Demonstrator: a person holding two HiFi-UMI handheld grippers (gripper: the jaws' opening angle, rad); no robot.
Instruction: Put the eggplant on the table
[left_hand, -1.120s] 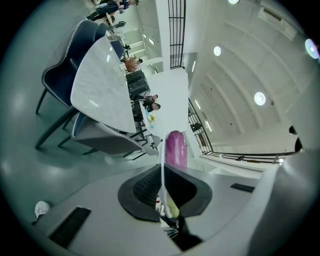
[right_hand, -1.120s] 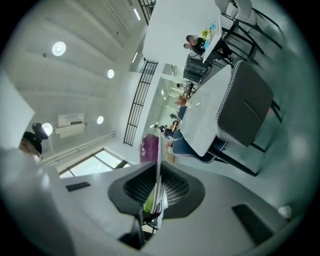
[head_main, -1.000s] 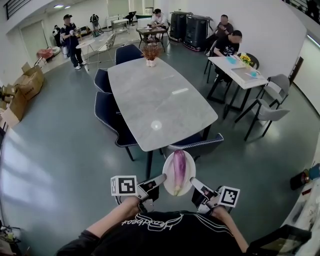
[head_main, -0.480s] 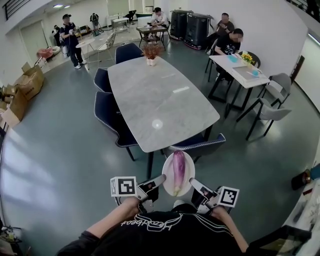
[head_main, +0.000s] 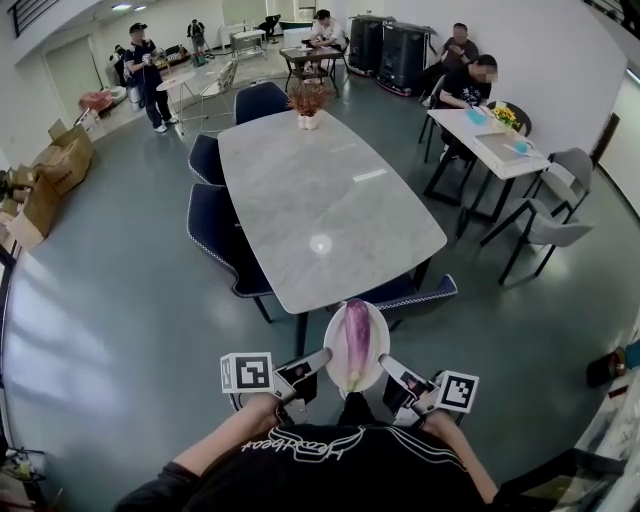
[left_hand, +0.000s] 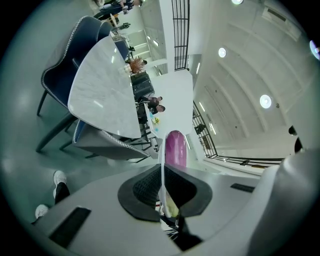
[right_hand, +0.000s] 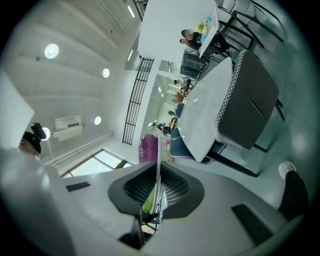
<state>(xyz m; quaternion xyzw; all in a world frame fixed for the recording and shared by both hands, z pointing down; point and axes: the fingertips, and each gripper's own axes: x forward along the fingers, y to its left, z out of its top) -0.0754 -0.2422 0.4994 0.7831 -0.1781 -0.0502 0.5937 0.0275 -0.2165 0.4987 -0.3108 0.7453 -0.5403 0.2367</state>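
Observation:
A purple eggplant lies lengthwise on a white plate that I hold between both grippers, just short of the near end of the grey marble table. My left gripper is shut on the plate's left rim; in the left gripper view the plate stands edge-on between the pads, with the eggplant beyond. My right gripper is shut on the right rim. In the right gripper view the thin plate is clamped and the eggplant shows to its left.
A grey-blue chair stands at the table's near end, right under the plate. Dark blue chairs line the left side. A flower pot sits at the table's far end. People sit at a white table at right; cardboard boxes at left.
The plate with the eggplant has come forward toward the table's near end. Both grippers hold the rim as before.

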